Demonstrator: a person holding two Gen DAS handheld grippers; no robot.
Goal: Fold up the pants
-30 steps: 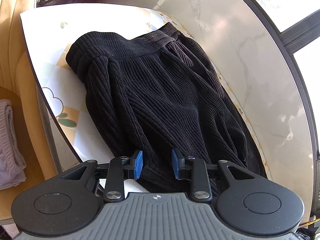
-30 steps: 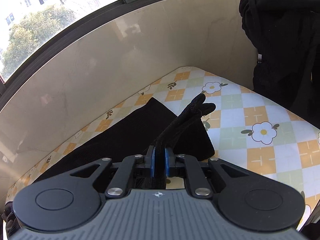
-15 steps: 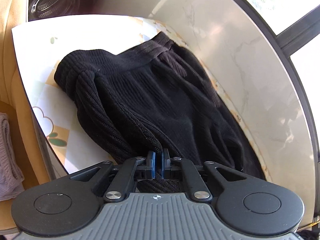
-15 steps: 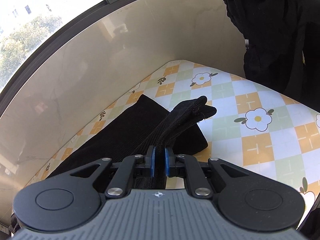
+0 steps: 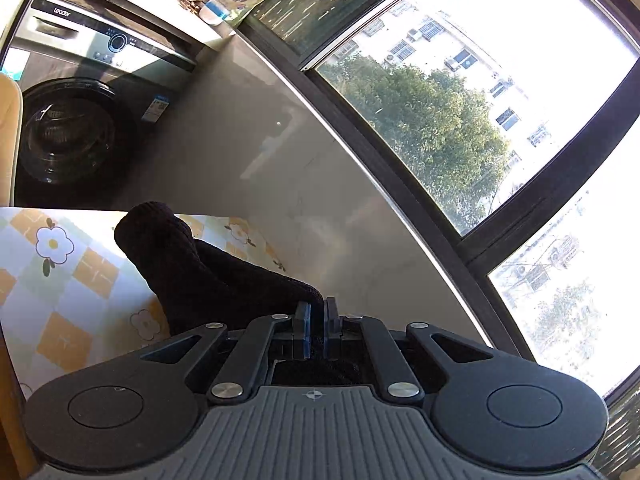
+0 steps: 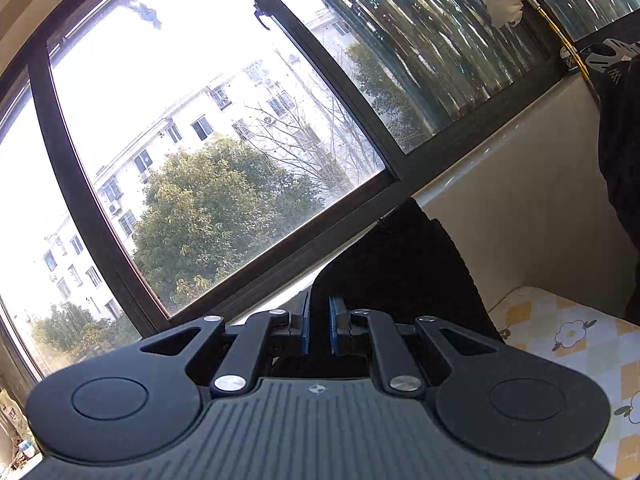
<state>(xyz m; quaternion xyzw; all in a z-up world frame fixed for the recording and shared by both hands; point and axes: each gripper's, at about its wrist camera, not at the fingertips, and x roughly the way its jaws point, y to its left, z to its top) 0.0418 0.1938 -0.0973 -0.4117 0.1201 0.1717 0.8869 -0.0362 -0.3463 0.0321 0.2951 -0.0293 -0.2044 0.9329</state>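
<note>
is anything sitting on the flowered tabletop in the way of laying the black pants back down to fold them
Nothing visible is. Both the left gripper and the right gripper are shut on the black pants, and the flowered tabletop that shows beside them is bare. The part under the grippers is out of view.

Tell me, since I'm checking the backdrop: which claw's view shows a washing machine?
The left claw, shut on the black pants, has the washing machine beyond the flowered table. The right claw faces only window and pants.
</note>
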